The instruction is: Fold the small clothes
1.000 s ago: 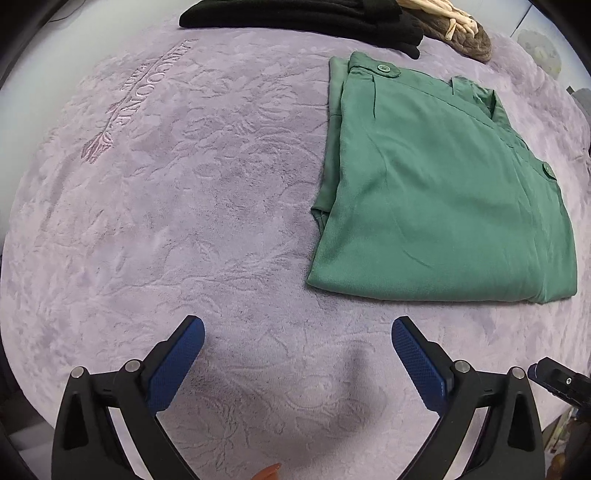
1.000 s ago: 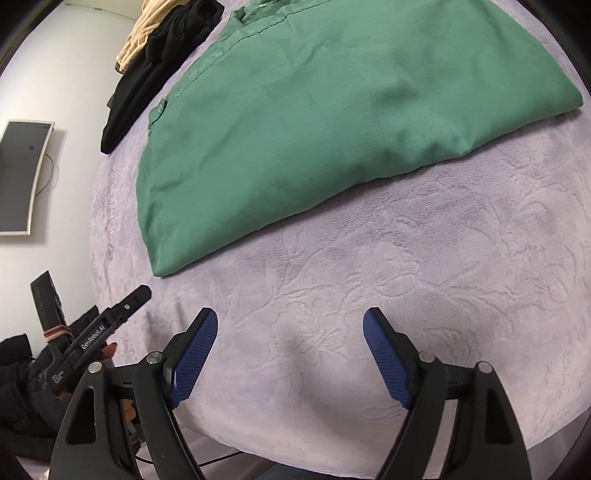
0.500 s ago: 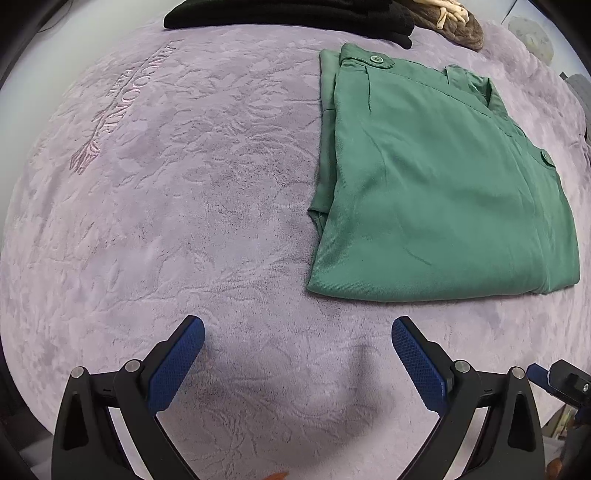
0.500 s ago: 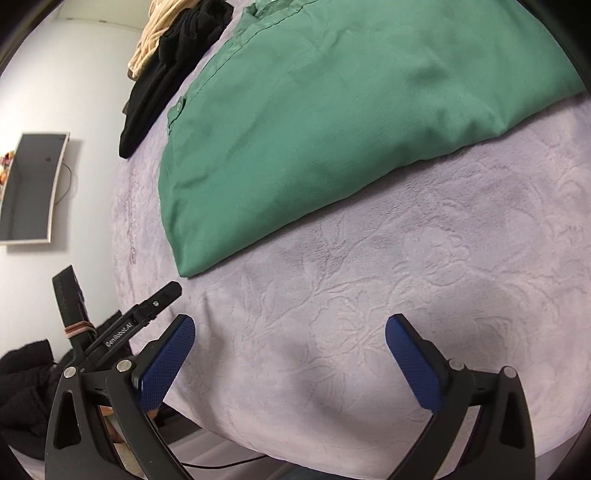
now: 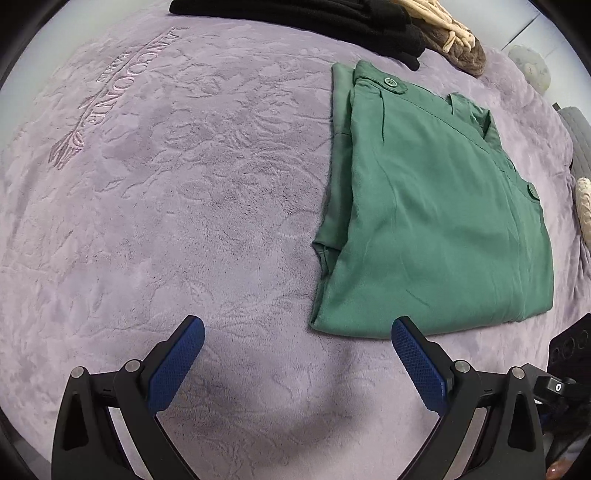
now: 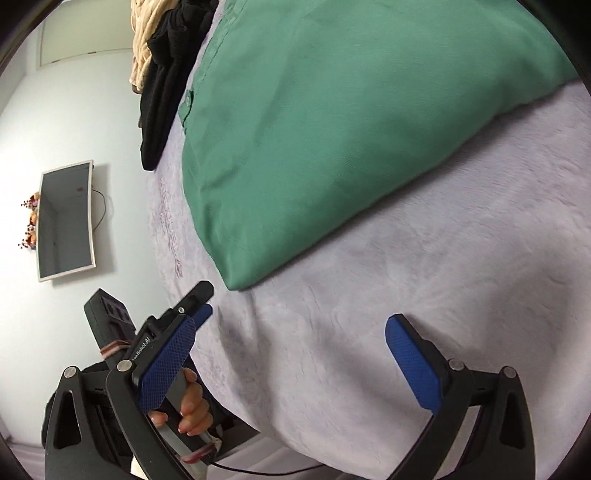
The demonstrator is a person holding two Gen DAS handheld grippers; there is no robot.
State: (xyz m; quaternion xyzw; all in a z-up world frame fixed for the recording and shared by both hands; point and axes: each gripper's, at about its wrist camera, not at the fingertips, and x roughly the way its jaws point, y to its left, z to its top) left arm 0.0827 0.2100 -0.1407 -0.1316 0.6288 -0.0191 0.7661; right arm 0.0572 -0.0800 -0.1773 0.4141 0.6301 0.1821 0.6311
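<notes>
In the left wrist view, the left gripper (image 5: 297,341) stands wide open and empty over the lilac bedspread (image 5: 155,206); the folded green garment (image 5: 436,229) lies just ahead to its right, near corner beside one pad; black clothes (image 5: 303,14) sit beyond. In the right wrist view, the right gripper (image 6: 291,349) gapes equally wide, empty, short of the garment's corner (image 6: 240,282); pinching only the top layer, or plush beneath, would likely undo the fold.

Bed's got a fuzzy lilac blanket (image 5: 184,206) with an embossed floral pattern. On it: folded green garment (image 5: 443,221), black clothes (image 5: 314,14) along the far edge, cream knit thing (image 5: 454,33) beside them.
</notes>
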